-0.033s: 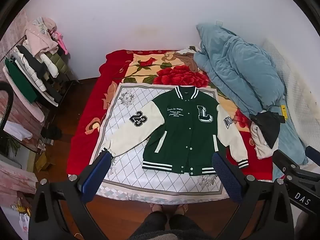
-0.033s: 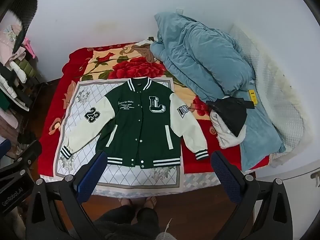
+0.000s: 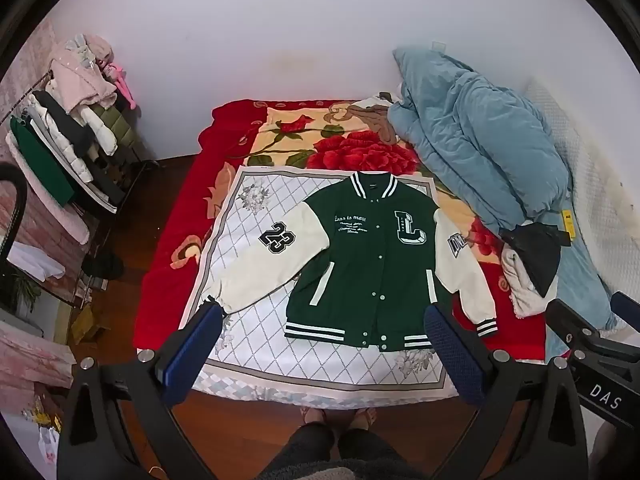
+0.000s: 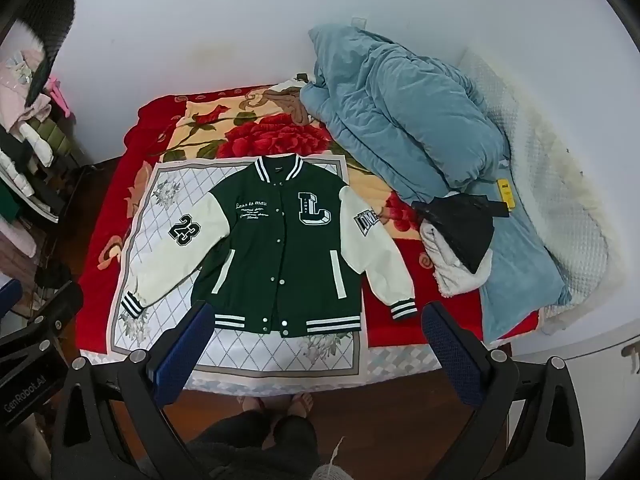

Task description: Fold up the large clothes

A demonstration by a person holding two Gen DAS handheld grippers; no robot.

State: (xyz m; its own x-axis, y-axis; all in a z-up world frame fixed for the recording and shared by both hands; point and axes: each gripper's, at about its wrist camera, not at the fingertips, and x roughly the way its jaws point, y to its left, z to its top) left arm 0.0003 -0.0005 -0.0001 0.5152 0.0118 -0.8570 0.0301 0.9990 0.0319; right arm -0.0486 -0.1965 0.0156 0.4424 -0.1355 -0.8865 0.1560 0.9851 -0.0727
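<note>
Home bedroom: bed (image 3: 176,280) w/ quilt (image 3: 472,140), clothes rack (image 3: 68,152).

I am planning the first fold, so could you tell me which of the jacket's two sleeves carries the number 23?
The sleeve lying on the white diamond-pattern cloth; the other sleeve, over the red blanket, bears a word patch.

Sleeve cuff (image 3: 216,304) prob. behind left tongs (image 3: 324,330)

Brightness: we see an evenly lit room, soft light, no hard shadows.
Glare: we find the white wall (image 3: 320,40) washed pale, a faint yellow stain showing.
Distortion: we note strong fisheye bending and black vignette corners.
Focus: we read the varsity jacket (image 4: 280,248) lettering sharply; edges soften.
</note>
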